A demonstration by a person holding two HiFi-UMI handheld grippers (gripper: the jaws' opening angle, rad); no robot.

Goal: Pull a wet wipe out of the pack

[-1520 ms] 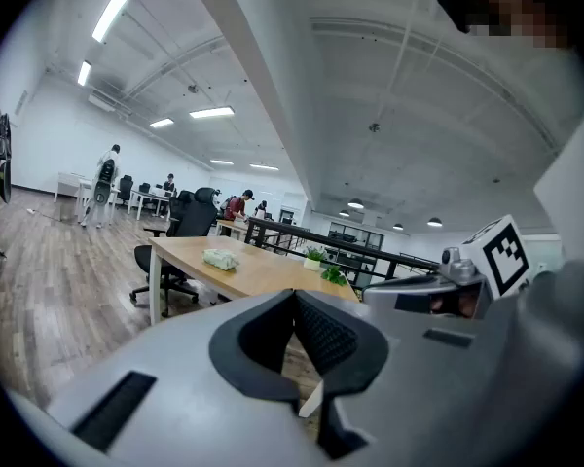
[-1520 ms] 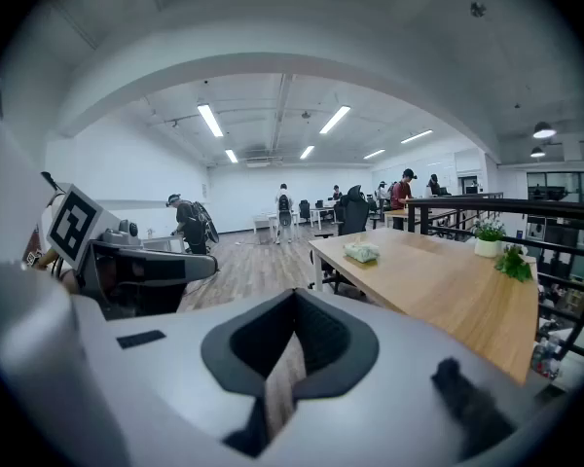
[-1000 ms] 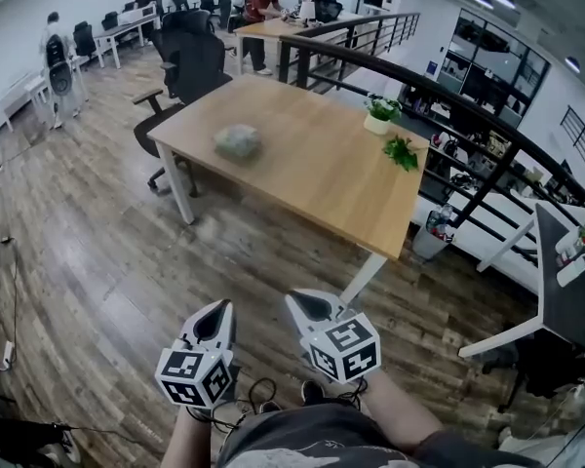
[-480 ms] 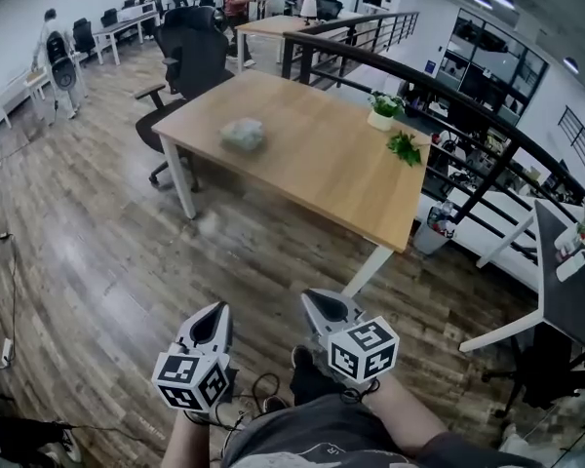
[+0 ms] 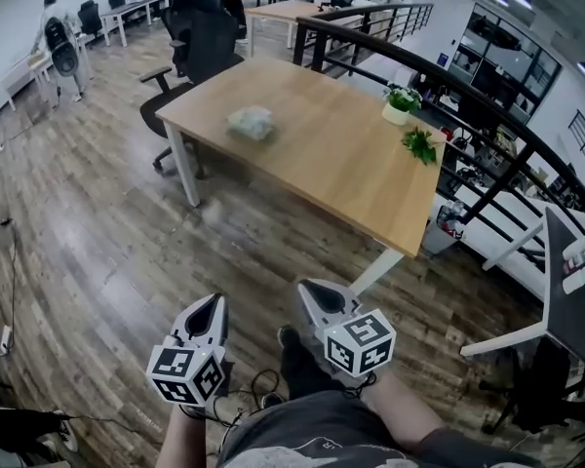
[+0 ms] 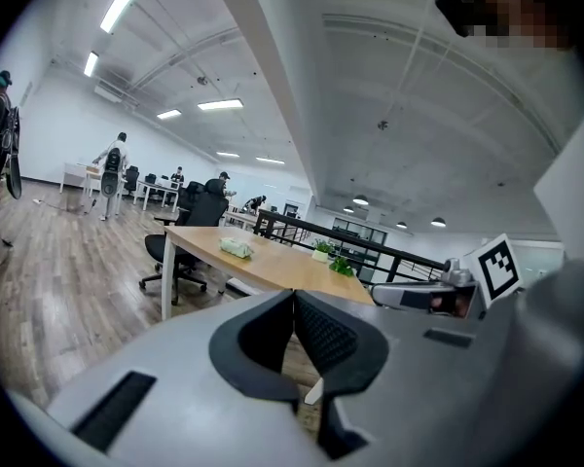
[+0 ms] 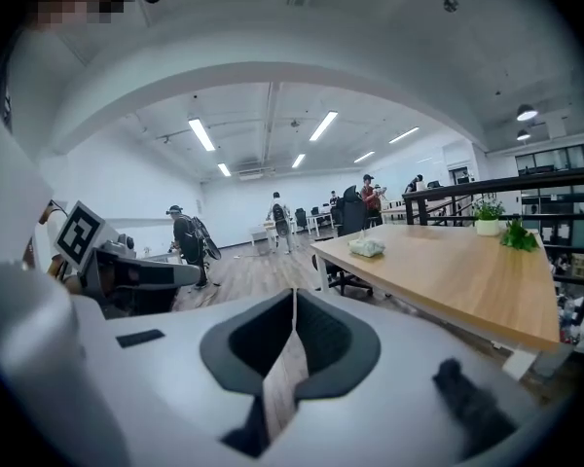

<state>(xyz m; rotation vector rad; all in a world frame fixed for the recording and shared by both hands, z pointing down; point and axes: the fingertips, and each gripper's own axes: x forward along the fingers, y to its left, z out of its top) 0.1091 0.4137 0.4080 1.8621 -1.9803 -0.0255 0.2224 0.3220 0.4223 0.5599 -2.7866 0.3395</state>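
A pale green wet wipe pack (image 5: 252,123) lies on the far left part of a wooden table (image 5: 341,164), well ahead of me across the floor. The left gripper view shows the pack (image 6: 236,249) small on the tabletop, and so does the right gripper view (image 7: 367,247). My left gripper (image 5: 212,308) and right gripper (image 5: 312,294) hang side by side over the wooden floor, far short of the table. Both are shut with nothing between the jaws (image 6: 293,295) (image 7: 294,296).
A potted plant (image 5: 401,102) and a green sprig (image 5: 420,145) sit at the table's right end. Black office chairs (image 5: 201,39) stand behind the table, with a dark railing (image 5: 468,91) along its right. Cables (image 5: 263,386) lie by my feet. People are at distant desks.
Both grippers have sunk a little in the head view and stay shut. The table and pack now sit slightly nearer and further right in the view.
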